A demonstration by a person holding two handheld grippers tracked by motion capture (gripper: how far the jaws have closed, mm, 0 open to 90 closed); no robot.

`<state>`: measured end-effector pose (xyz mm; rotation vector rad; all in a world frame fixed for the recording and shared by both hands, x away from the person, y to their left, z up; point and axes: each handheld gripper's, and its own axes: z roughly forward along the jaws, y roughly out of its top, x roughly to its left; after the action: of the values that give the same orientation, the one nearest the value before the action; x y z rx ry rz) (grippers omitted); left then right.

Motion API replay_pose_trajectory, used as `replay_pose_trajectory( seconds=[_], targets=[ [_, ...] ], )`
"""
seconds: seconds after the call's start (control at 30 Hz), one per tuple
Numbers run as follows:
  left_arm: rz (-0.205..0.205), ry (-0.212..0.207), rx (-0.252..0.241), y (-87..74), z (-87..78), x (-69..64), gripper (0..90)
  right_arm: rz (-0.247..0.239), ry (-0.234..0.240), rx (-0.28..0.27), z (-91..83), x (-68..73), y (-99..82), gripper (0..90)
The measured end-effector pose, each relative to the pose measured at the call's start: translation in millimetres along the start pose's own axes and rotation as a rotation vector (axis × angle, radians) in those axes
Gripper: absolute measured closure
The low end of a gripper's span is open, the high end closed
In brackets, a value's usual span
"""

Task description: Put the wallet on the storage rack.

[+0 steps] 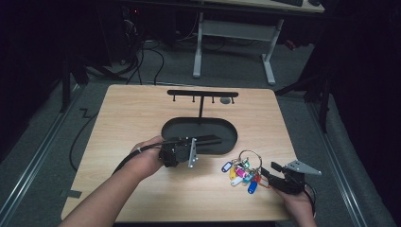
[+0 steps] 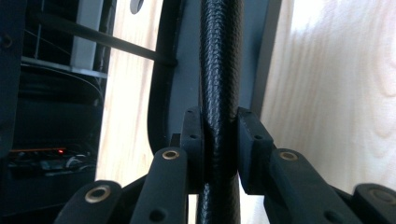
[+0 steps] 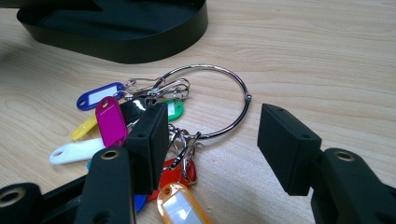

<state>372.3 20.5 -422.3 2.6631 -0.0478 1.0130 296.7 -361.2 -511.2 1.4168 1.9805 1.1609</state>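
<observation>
A black stand has an oval tray base (image 1: pixel 222 124) and a T-shaped hook bar (image 1: pixel 202 93) on a thin post. My left gripper (image 1: pixel 188 145) sits at the tray's near rim. Its pads (image 2: pixel 194 135) are shut on a black textured rod (image 2: pixel 219 70) that reaches out over the tray (image 2: pixel 182 88). A metal key ring (image 1: pixel 249 156) with several coloured tags (image 1: pixel 239 171) lies on the table to the right. My right gripper (image 1: pixel 267 171) is low beside it and open. In the right gripper view the ring (image 3: pixel 233 79) lies between the jaws (image 3: pixel 212 126), untouched, with the tags (image 3: pixel 111 122) to the left.
The light wooden table (image 1: pixel 142 118) ends close behind both hands at the near edge. A small dark object (image 1: pixel 226 100) lies near the hook bar. A white desk frame (image 1: pixel 234 45) and cables on the floor lie beyond the far edge.
</observation>
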Motion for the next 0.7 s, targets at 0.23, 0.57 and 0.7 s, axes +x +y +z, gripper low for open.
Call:
replay_pose_trajectory(
  seconds=[0.23,0.57,0.7],
  targets=[
    [0.022,0.008,0.005,9.9,22.4,4.9,75.3,0.005,-0.003,-0.001,-0.9,-0.5,-0.6,44.2],
    [0.059,0.033,-0.005,24.6,40.6,18.3,75.1,0.010,0.000,0.000,-0.8,-1.5,-1.0,44.3],
    [0.074,0.033,-0.020,26.2,45.2,24.6,75.2,0.003,0.004,0.001,0.1,-2.0,-1.0,44.3]
  ],
)
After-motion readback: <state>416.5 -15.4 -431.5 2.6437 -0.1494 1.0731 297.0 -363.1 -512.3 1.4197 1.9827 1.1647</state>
